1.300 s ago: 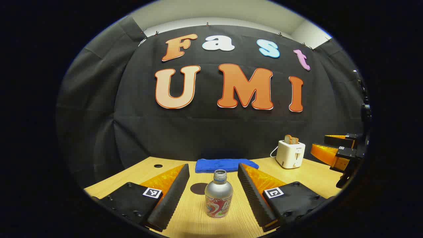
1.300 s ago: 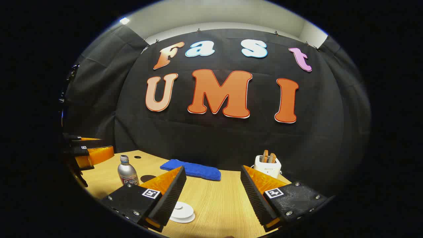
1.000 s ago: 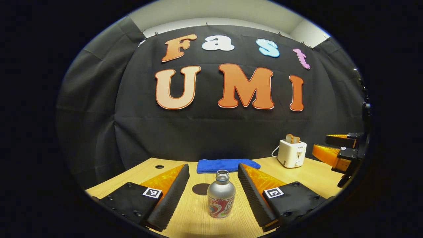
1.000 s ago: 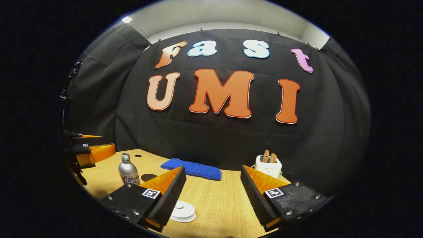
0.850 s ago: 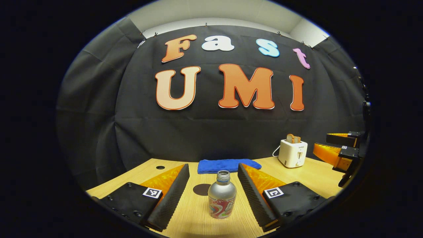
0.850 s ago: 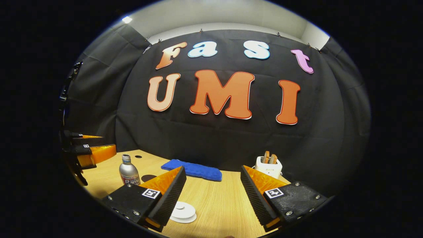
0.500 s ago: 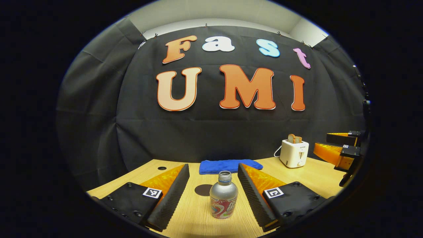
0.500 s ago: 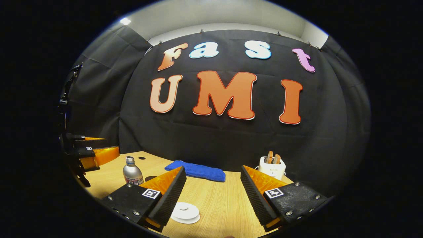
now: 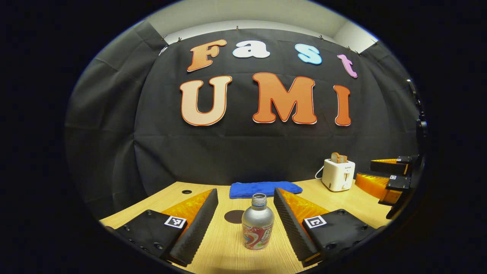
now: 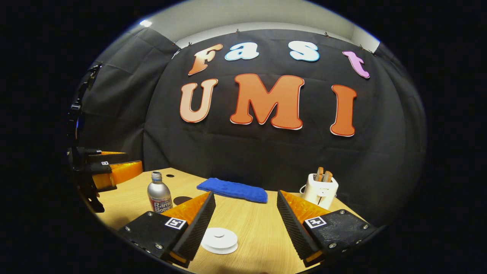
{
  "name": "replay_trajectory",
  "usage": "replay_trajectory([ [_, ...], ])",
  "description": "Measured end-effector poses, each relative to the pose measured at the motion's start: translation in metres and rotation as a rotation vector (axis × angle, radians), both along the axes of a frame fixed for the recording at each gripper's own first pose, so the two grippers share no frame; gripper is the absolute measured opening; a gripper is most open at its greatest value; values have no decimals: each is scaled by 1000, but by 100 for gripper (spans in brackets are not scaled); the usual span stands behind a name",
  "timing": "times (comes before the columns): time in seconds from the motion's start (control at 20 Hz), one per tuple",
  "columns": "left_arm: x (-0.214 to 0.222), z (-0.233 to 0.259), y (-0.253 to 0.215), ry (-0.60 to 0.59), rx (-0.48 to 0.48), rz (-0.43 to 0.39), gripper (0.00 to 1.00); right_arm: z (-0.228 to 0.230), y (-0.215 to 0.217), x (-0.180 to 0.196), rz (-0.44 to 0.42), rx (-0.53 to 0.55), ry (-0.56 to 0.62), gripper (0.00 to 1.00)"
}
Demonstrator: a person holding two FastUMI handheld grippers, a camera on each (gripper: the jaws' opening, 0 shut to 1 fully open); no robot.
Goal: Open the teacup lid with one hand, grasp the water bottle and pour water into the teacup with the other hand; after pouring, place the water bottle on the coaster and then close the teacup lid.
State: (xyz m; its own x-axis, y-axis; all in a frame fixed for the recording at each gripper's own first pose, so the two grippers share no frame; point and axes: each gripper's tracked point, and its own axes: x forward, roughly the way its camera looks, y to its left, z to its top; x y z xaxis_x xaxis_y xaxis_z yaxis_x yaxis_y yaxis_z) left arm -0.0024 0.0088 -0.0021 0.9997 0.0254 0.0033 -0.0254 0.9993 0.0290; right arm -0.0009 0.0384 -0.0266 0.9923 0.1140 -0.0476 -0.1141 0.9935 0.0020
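The left gripper [image 9: 245, 222] gapes wide around the upright water bottle [image 9: 257, 227], apparently untouched; the right gripper [image 10: 245, 224], equally wide, hangs over the teacup lid [image 10: 219, 240].

A blue towel [image 9: 265, 188] and white toaster [image 9: 338, 174] sit on the table [image 9: 354, 201].

- In the right gripper view, my left-hand finger [image 10: 196, 224] covers the near left edge of the teacup lid [image 10: 220, 239] at lower centre.
- The teacup beneath that lid is out of sight.
- At the far right of the left gripper view, my other gripper [image 9: 384, 179] is cut by the edge.
- The water bottle [image 9: 257, 228] label is too small to tell.
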Motion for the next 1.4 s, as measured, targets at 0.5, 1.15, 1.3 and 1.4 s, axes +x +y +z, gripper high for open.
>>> replay_trajectory([
  [0.5, -1, -19, -5, 39, 15, -3, 100, -74, 36, 11, 98, -83, 157, 77],
  [1.15, 3, -32, -5, 82, 18, -3, 96, -130, 56, 28, 184, -81, 305, 41],
  [1.3, 4, -33, -8, 83, 22, -10, 97, -131, 58, 30, 192, -89, 304, 31],
  [1.4, 3, -36, -8, 87, 15, -13, 97, -131, 58, 31, 196, -109, 300, 30],
])
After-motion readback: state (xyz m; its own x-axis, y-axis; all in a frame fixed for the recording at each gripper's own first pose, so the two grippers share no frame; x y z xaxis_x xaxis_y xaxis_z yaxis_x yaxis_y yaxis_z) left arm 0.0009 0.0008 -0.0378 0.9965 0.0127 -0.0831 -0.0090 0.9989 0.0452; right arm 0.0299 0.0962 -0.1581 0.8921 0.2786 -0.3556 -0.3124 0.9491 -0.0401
